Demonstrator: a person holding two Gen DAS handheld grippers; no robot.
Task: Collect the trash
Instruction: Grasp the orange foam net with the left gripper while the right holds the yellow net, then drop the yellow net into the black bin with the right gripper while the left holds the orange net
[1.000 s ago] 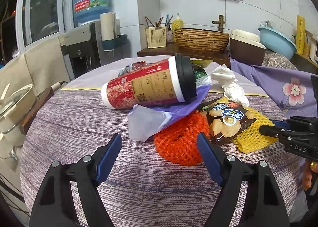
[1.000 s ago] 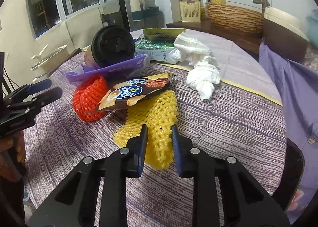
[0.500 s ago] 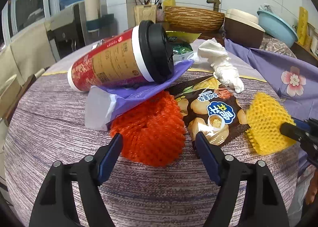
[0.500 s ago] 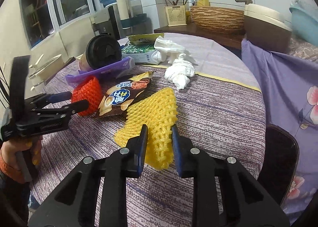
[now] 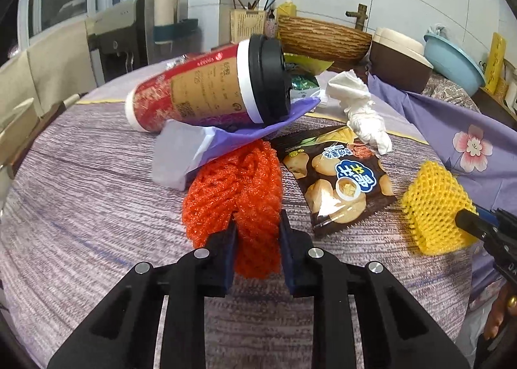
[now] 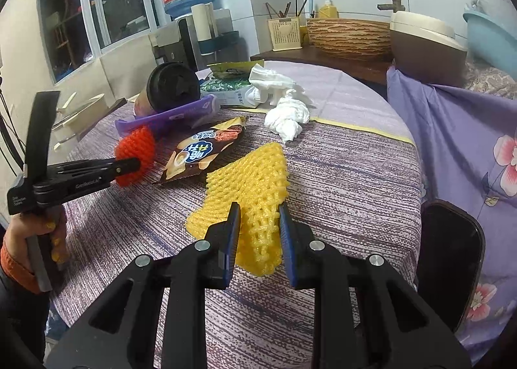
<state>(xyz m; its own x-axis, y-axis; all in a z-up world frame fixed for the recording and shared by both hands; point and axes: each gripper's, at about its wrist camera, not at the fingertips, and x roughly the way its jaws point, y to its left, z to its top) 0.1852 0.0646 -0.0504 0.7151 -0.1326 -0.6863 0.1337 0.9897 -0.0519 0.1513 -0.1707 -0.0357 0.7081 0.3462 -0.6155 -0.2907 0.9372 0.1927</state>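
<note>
- Left gripper (image 5: 257,230): jaws just closed from wide, now pinching the crumpled orange foam fruit net (image 5: 236,194) on the round purple-clothed table (image 5: 80,181).
- Right gripper (image 6: 258,223): narrow, clamping the yellow foam mesh sleeve (image 6: 252,181).
- Both ready to lift away; the red paper cup (image 5: 200,91) and the rest of the litter remain.

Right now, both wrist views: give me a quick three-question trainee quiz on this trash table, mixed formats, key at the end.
1. True or false: the left gripper is closed on the orange foam net sleeve.
2. Multiple choice: the right gripper holds A) the crumpled white tissue B) the yellow foam net sleeve C) the dark chip packet.
3. Fill in: the red paper cup with a black lid lies tipped on a ____ plastic wrapper.

Key: 1 true; 2 B; 3 purple.
</note>
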